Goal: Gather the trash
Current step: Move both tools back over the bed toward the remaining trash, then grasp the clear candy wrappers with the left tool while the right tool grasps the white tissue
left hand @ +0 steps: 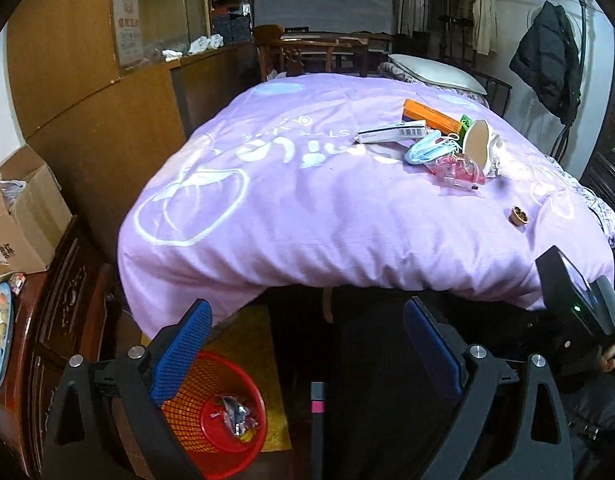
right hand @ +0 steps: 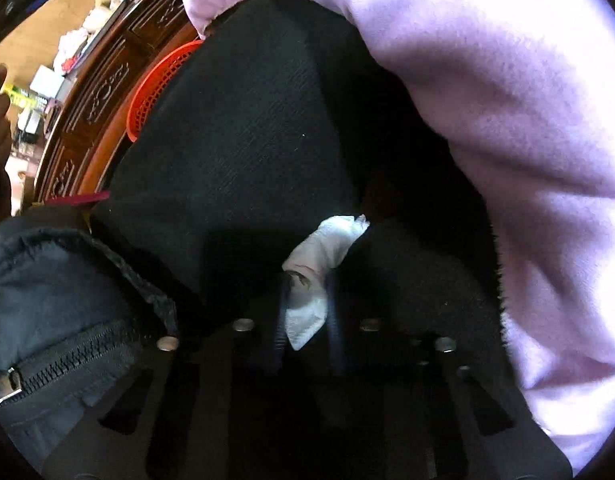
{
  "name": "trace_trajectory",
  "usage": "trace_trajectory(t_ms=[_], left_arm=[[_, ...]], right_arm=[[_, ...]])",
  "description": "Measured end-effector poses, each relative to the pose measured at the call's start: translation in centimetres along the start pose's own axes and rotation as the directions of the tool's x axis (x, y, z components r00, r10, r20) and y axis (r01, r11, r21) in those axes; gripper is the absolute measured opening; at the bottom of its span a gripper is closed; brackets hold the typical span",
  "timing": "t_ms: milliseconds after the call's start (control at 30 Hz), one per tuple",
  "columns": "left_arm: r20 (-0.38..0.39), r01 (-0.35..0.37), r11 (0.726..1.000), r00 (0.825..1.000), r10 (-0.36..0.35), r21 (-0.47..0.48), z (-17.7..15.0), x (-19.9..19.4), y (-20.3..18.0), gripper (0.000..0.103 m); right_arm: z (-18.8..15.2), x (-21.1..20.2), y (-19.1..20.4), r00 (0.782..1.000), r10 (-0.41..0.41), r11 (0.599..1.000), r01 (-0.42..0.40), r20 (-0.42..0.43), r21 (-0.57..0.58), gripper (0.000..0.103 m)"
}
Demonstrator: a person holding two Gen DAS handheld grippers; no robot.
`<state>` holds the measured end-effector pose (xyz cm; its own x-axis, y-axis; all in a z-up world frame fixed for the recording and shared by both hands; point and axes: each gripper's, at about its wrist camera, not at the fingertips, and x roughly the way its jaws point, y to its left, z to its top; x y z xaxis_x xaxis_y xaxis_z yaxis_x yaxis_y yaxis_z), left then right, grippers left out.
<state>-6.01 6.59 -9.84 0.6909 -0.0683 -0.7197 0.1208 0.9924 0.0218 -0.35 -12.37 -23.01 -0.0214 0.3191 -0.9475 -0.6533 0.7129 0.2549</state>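
Observation:
My left gripper (left hand: 307, 336) is open and empty, held in front of the bed's near edge above the floor. A red mesh bin (left hand: 223, 412) with some wrappers in it stands on the floor below its left finger. On the purple bedspread (left hand: 287, 208) lies a pile of trash: an orange box (left hand: 427, 117), a white box (left hand: 391, 133), a blue face mask (left hand: 425, 150), a paper cup (left hand: 481, 146), a red wrapper (left hand: 459, 172), and a small brown cup (left hand: 519, 216). My right gripper (right hand: 307, 304) is shut on a crumpled white tissue (right hand: 319, 264), low beside the bedspread (right hand: 507, 100). The bin's rim (right hand: 159, 76) shows at upper left.
A dark carved wooden cabinet (left hand: 67, 300) stands left of the bin, with a cardboard box (left hand: 19, 216) on it. The person's dark trousers (right hand: 247, 120) and jacket (right hand: 59, 300) fill the right wrist view. The right gripper's body (left hand: 575, 312) shows at the left view's right edge.

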Motion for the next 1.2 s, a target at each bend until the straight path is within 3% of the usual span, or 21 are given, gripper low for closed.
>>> trace_trajectory(t_ms=[100, 200, 300, 467, 633, 833, 933, 1067, 1200], left_arm=[[-0.001, 0.019, 1.0, 1.0, -0.019, 0.0, 0.4, 0.3, -0.5, 0.095], [0.013, 0.037, 0.999, 0.999, -0.037, 0.012, 1.7, 0.9, -1.5, 0.095], [0.02, 0.073, 0.997, 0.997, -0.073, 0.008, 3.1, 1.9, -2.5, 0.095], [0.002, 0.143, 0.989, 0.99, -0.143, 0.039, 5.6, 4.6, -5.8, 0.095], [-0.021, 0.205, 0.976, 0.979, -0.204, 0.077, 8.2, 7.6, -9.7, 0.095], [-0.064, 0.293, 0.951, 0.956, -0.288, 0.094, 11.2, 12.0, -14.4, 0.095], [-0.085, 0.303, 0.948, 0.952, -0.295, 0.098, 12.3, 14.2, -16.0, 0.095], [-0.115, 0.297, 0.952, 0.951, -0.287, 0.077, 13.3, 16.8, -16.9, 0.095], [-0.123, 0.279, 0.959, 0.955, -0.271, 0.047, 13.9, 18.4, -17.0, 0.094]], right_arm=[[-0.1, -3.1, 0.5, 0.993, -0.014, 1.0, 0.015, 0.114, -0.009, 0.012], [-0.1, -6.3, 0.3, 0.973, -0.022, 1.0, 0.023, 0.231, -0.001, 0.012], [-0.6, -9.8, -1.1, 0.94, -0.022, 1.0, 0.014, 0.341, 0.026, 0.012], [-3.2, -15.1, -5.8, 0.861, -0.094, 0.988, 0.02, 0.499, 0.152, 0.012], [-4.7, -16.7, -11.1, 0.802, -0.213, 0.944, 0.022, 0.559, 0.328, 0.012], [-5.3, -16.4, -16.0, 0.778, -0.27, 0.893, -0.017, 0.567, 0.449, 0.014], [-5.6, -15.4, -16.9, 0.76, -0.281, 0.878, -0.044, 0.586, 0.477, 0.018], [-5.9, -15.1, -18.0, 0.739, -0.26, 0.861, -0.114, 0.622, 0.496, 0.042], [-6.5, -15.2, -18.6, 0.719, -0.279, 0.855, -0.117, 0.637, 0.506, 0.048]])
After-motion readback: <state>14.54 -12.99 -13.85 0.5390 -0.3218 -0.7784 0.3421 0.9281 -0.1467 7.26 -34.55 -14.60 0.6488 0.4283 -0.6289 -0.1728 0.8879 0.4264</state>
